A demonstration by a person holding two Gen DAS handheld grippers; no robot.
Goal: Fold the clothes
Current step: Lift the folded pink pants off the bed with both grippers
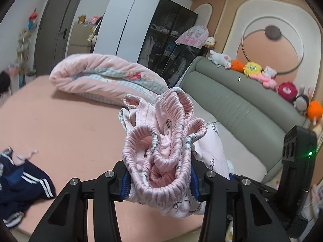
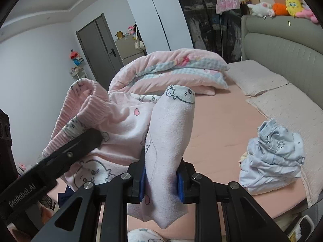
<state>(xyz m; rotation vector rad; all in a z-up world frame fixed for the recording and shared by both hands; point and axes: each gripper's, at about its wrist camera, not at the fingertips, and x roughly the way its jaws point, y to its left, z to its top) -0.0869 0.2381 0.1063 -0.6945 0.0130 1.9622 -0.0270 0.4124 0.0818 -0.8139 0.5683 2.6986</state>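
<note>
Pink pyjama trousers with cartoon prints hang in the air over the pink bed. My left gripper is shut on their bunched elastic waistband, which fills the gap between the blue pads. In the right wrist view my right gripper is shut on a folded trouser leg that stands up between its pads. The rest of the trousers stretches left to the left gripper's black finger. The right gripper's body shows at the right edge of the left wrist view.
A rolled pink quilt lies at the far side of the bed. Navy striped shorts lie at the left, a light blue garment pile at the right near two pillows. A grey headboard carries several plush toys.
</note>
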